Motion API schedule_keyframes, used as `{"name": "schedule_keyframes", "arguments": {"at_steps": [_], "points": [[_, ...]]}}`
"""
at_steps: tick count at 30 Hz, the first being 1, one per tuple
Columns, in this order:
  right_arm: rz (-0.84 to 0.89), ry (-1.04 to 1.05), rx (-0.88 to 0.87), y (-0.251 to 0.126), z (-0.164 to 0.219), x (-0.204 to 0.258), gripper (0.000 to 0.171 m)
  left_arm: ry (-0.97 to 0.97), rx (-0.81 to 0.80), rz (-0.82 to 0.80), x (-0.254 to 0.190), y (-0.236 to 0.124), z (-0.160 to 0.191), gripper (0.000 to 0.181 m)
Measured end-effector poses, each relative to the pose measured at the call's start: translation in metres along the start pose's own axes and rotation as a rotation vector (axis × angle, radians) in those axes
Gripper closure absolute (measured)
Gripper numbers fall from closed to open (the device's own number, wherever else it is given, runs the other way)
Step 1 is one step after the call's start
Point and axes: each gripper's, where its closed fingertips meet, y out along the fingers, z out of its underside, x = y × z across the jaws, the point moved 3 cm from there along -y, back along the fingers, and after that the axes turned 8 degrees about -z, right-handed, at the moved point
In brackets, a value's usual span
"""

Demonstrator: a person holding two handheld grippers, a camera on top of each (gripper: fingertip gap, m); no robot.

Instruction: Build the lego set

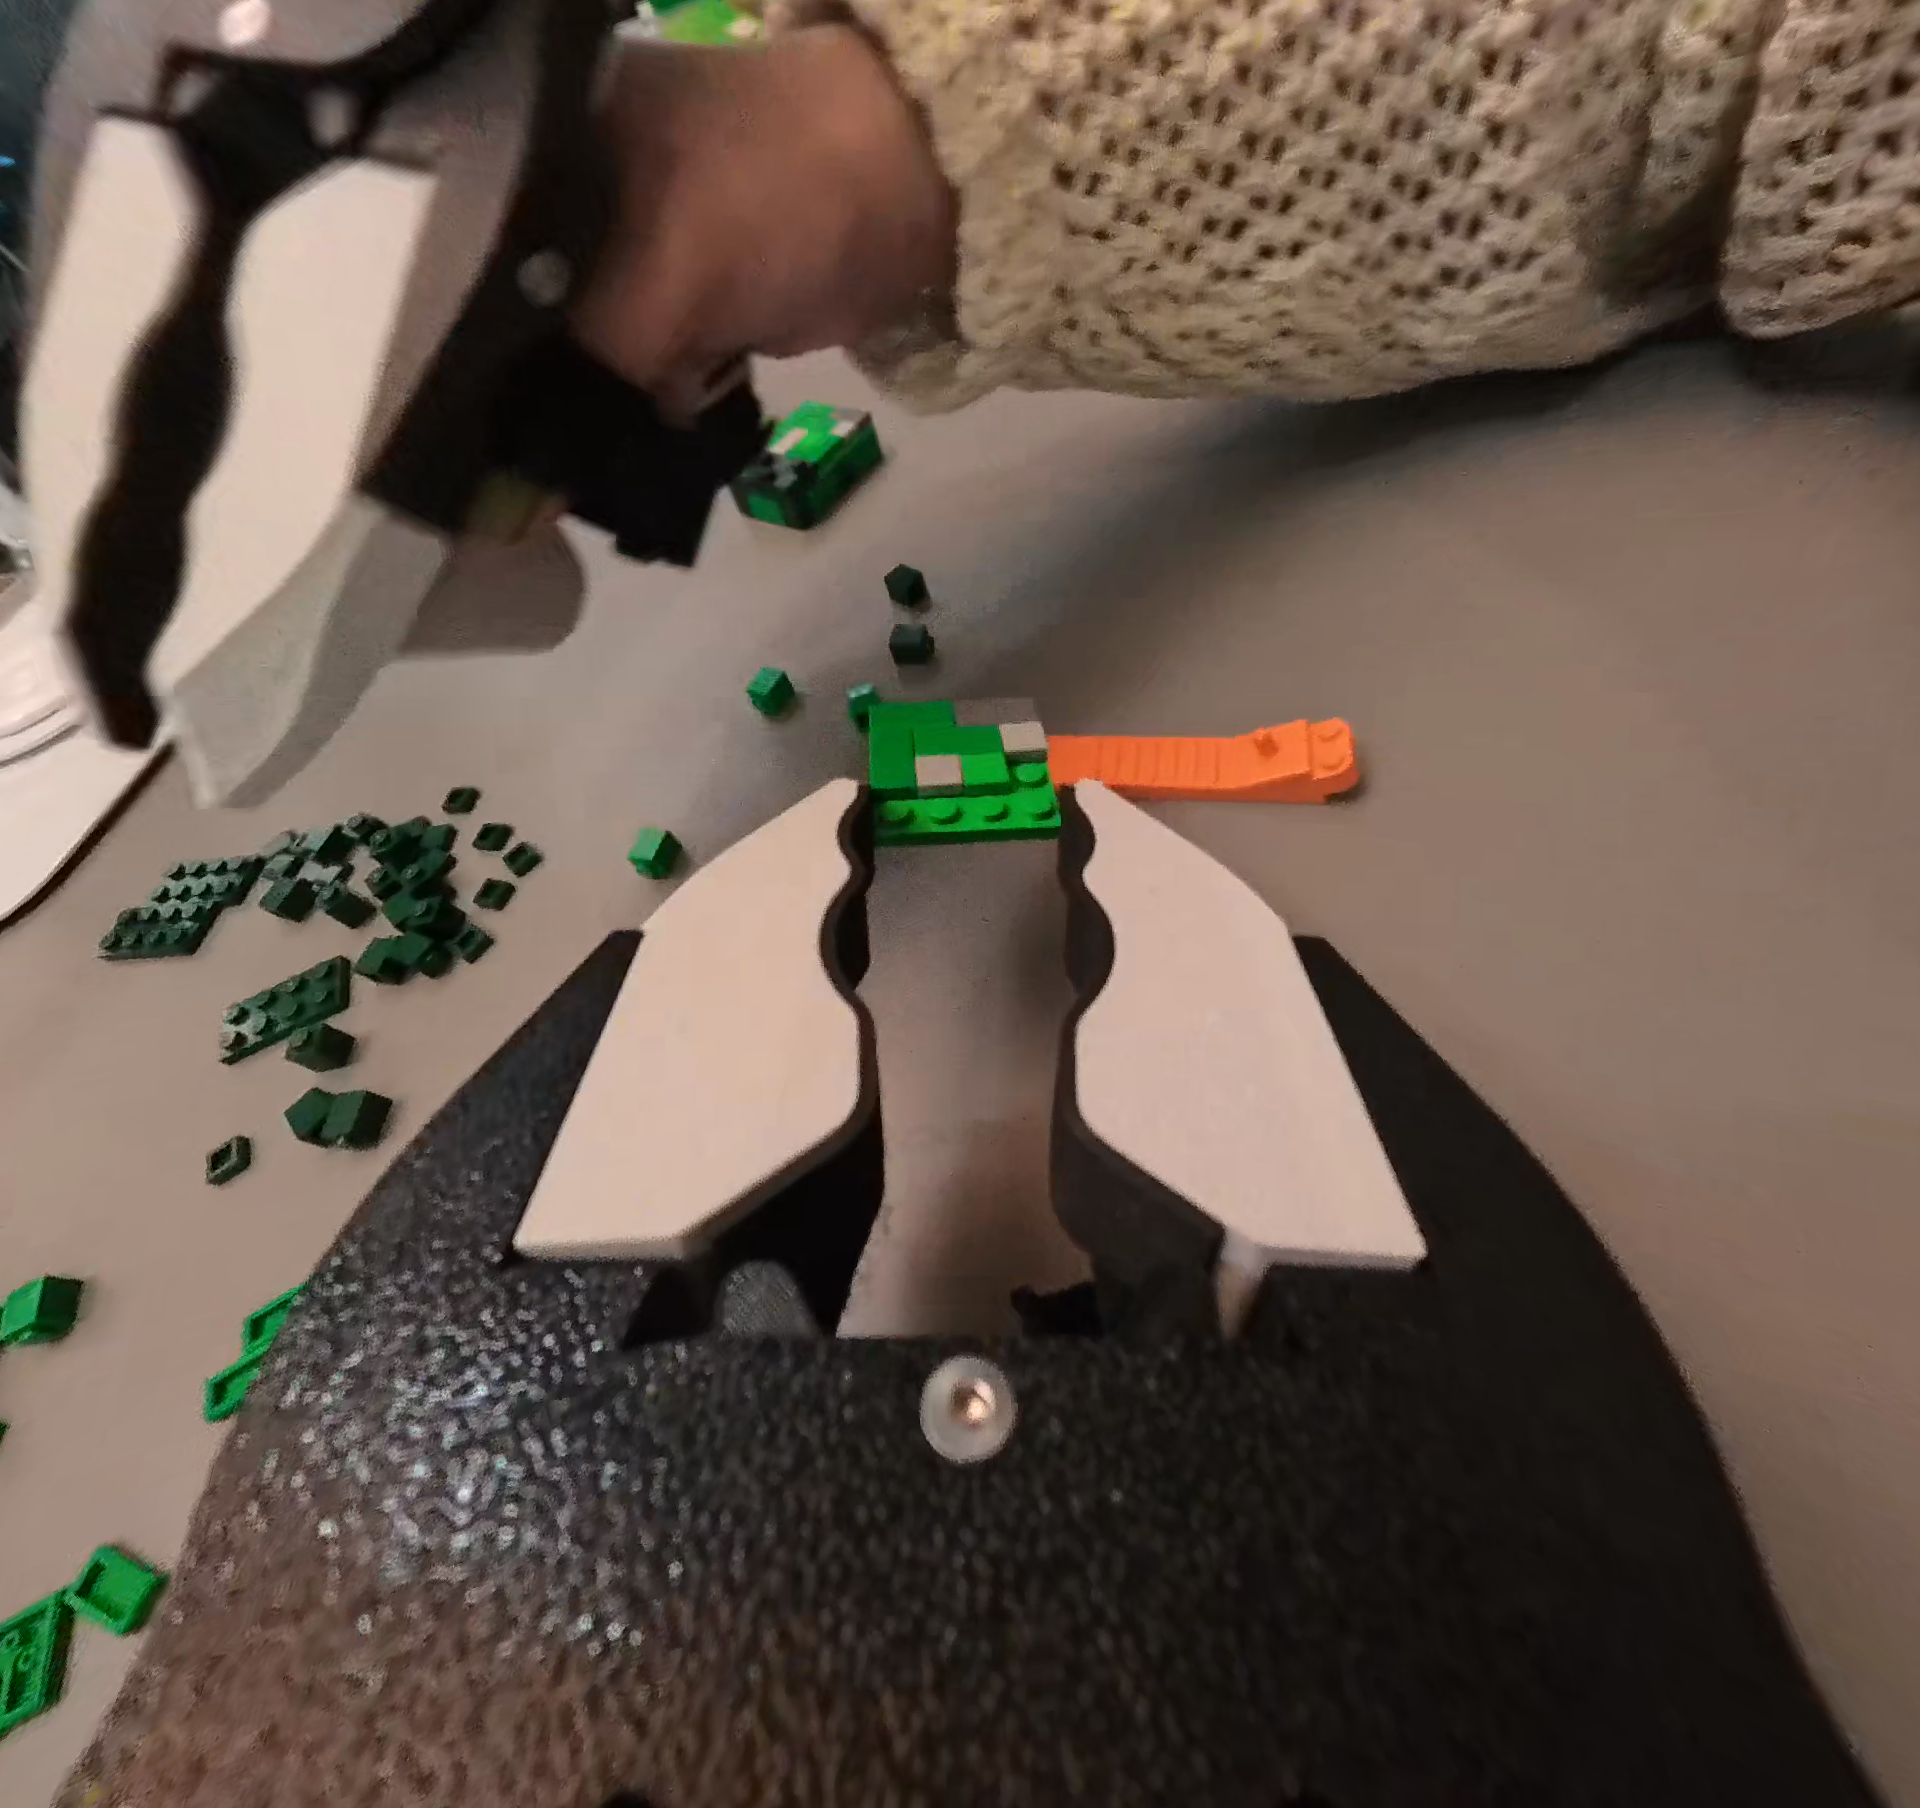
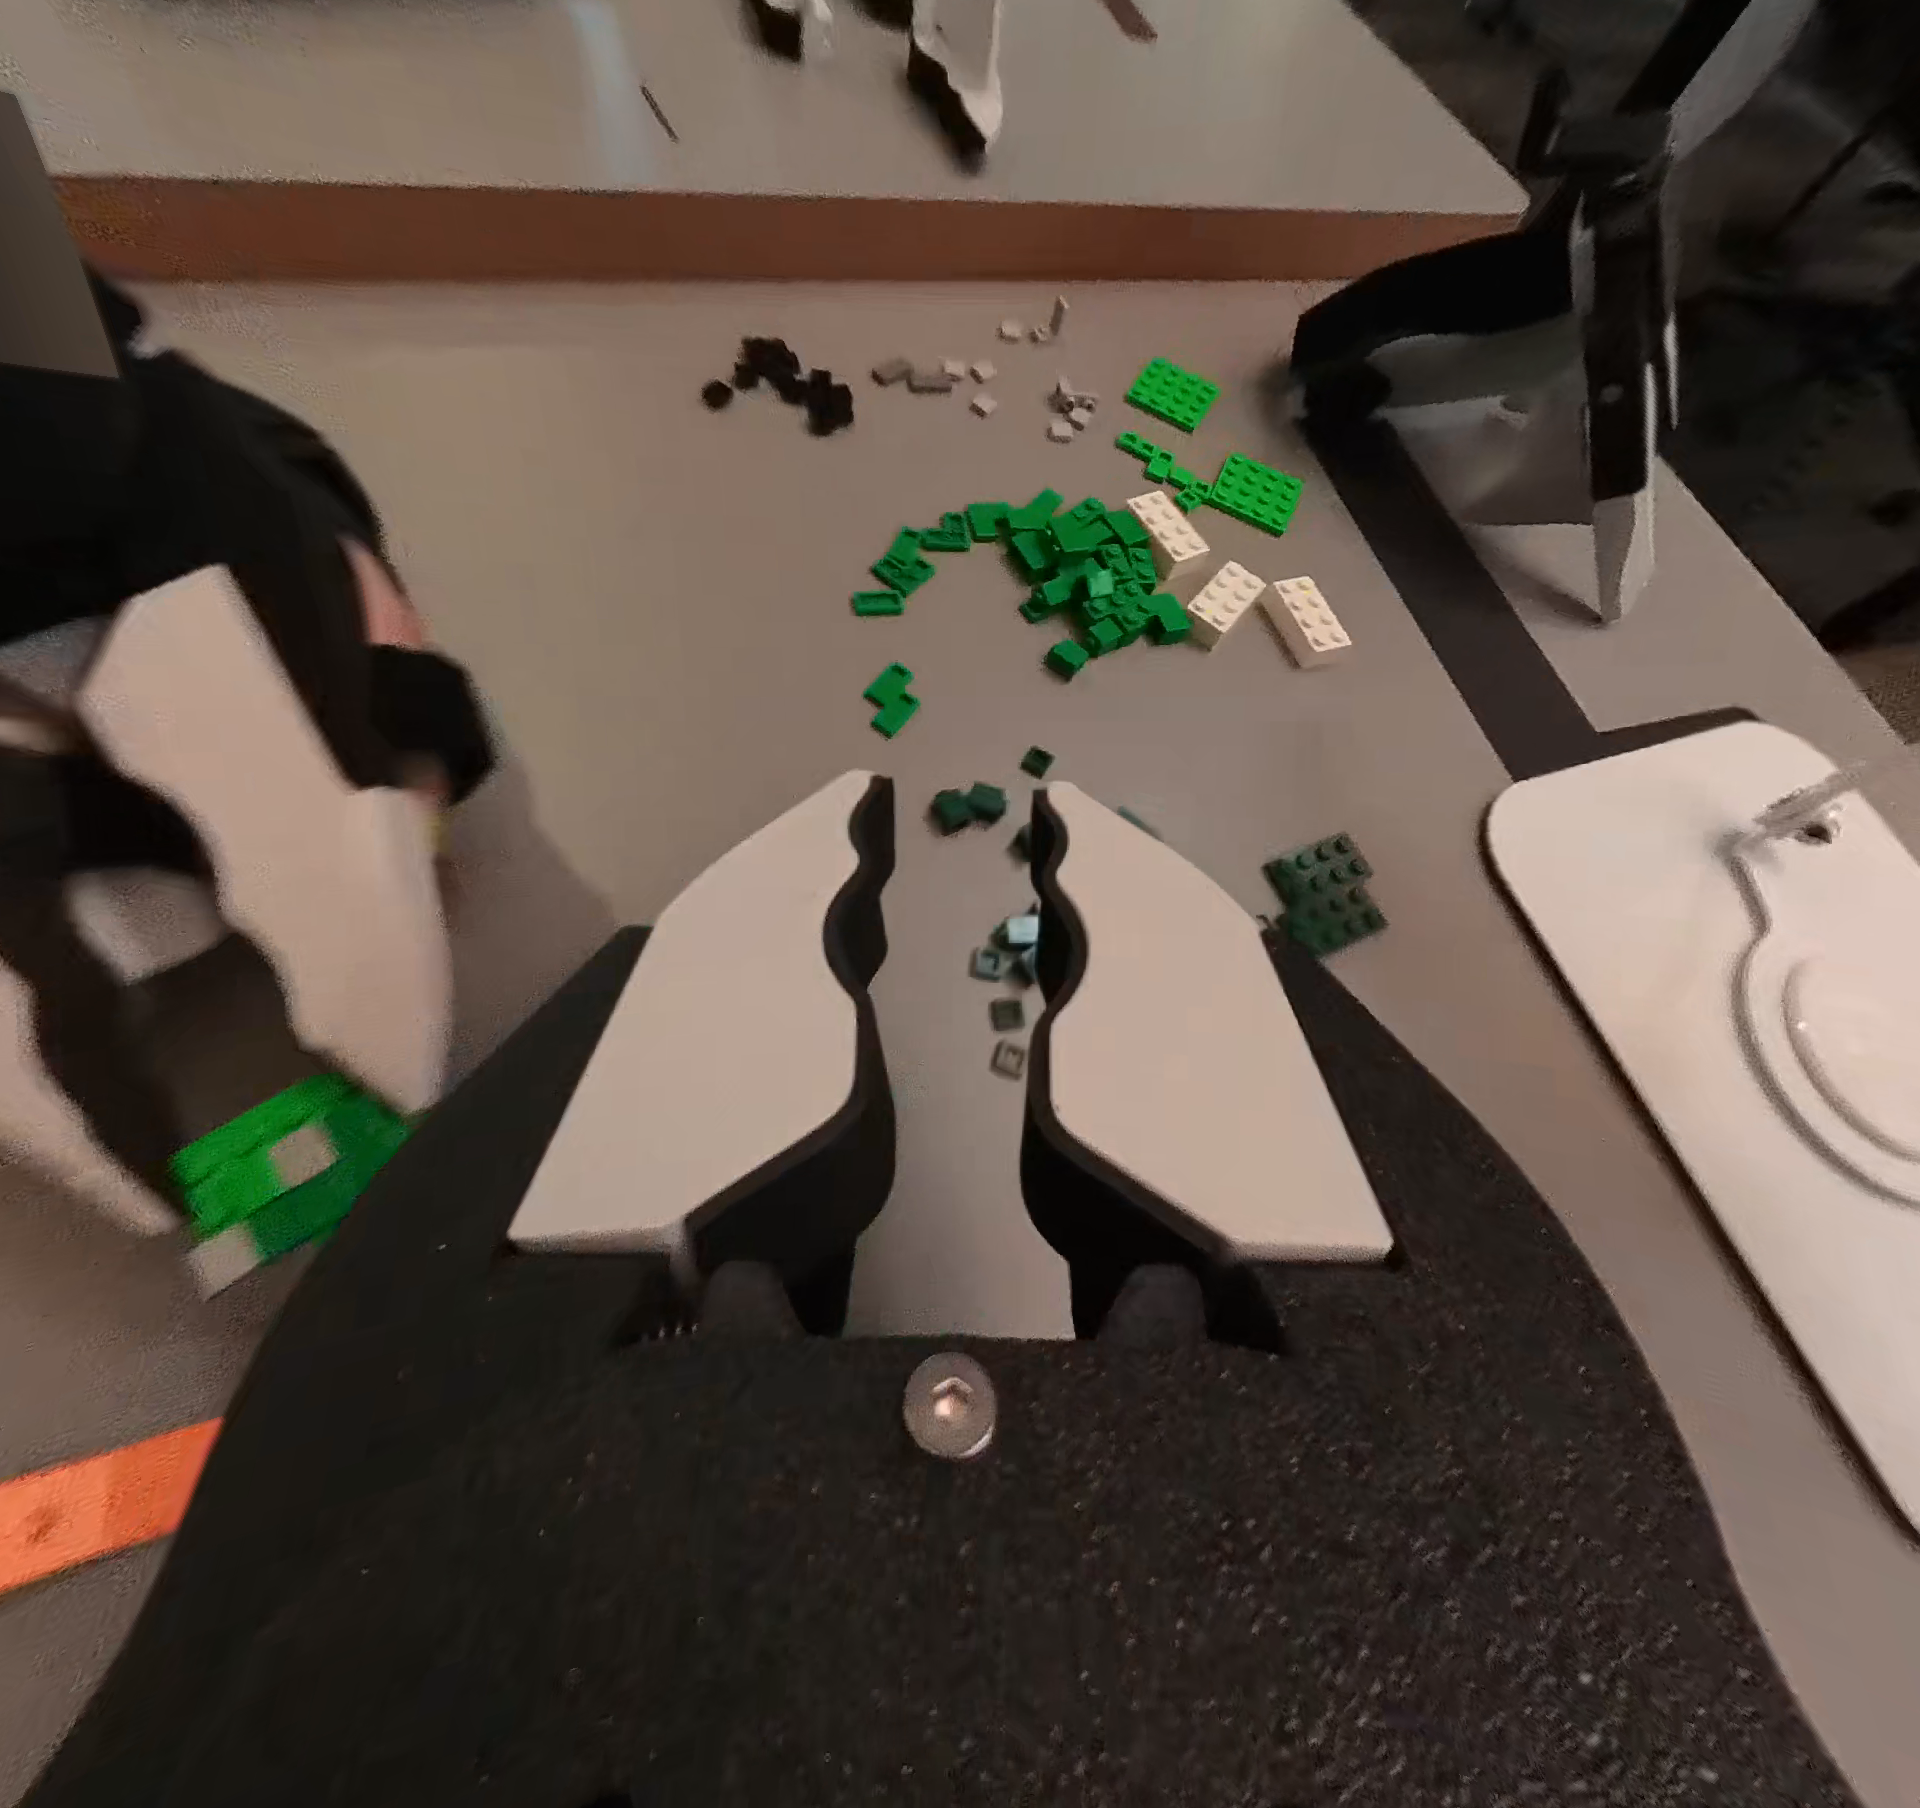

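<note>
While the left gripper (image 1: 961,808) pinches the green assembly (image 1: 966,771) steady at frame centre, the right gripper (image 2: 961,802), spread and empty, hovers over loose dark-green pieces (image 2: 968,808), seemingly selecting one.

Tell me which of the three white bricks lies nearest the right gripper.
The rightmost white brick, lowest in the right wrist view. The middle one sits slightly farther up, and the third lies beside the green pile, farthest from the right gripper.
</note>
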Motion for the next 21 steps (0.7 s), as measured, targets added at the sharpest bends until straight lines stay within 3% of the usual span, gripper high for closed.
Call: {"name": "schedule_keyframes", "arguments": {"at_steps": [10,17,19,21], "points": [[-0.084,0.047,0.128,0.059,-0.012,-0.043,0.152,-0.053,-0.021,-0.016,0.007,-0.002,-0.002,0.148],[-0.437,-0.335,0.331,0.117,-0.029,-0.032,0.155,-0.029,-0.025,-0.016,0.005,-0.002,-0.002,0.147],[-0.485,-0.469,0.414,0.131,-0.031,-0.034,0.154,-0.029,-0.027,-0.015,0.005,-0.002,-0.002,0.147],[-0.507,-0.476,0.499,0.145,-0.034,-0.038,0.154,-0.033,-0.031,-0.013,0.005,-0.002,-0.003,0.148]]}}
